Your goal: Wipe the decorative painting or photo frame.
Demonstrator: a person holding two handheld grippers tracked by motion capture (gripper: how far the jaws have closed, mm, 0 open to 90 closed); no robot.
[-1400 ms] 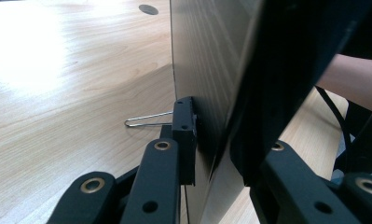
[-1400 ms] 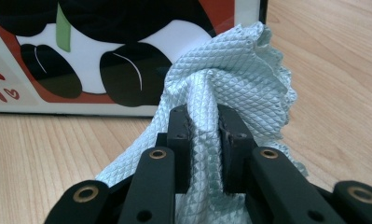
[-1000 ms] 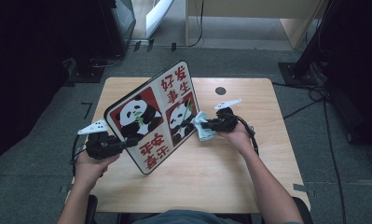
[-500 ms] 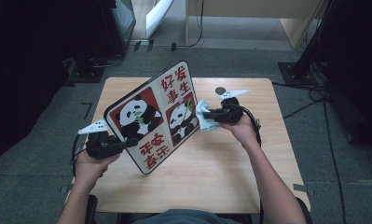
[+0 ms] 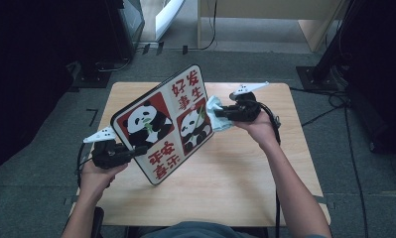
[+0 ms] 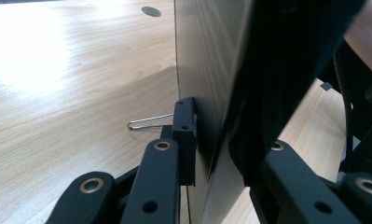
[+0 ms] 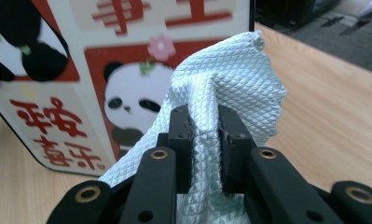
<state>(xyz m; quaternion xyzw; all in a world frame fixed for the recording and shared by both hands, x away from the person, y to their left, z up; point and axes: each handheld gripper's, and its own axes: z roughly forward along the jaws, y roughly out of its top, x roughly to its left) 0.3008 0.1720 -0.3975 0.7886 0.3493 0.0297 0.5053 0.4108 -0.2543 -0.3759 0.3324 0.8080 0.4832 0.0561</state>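
The panda board [image 5: 166, 123] is judged stiff, flat and slick-faced, so it is best taken by its edge; it is held tilted, its lower corner clenched in the left gripper [image 5: 131, 151] jaws. The cloth [image 7: 211, 116] (soft, light, quilted) is pinched between the right gripper [image 7: 204, 126] jaws, touching the board's face above the pale wooden bench [image 5: 235, 183]; grey floor [image 5: 32, 188] surrounds it.

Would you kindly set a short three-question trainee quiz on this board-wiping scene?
1. True or false: the left gripper clamps the panda board by its edge.
2. What does the right gripper hold? A sponge, B cloth, C brush.
3. Fill in: the board stands tilted on the ____.

Key: 1 true. 2 B, the cloth, pinched between shut jaws. 3 table.
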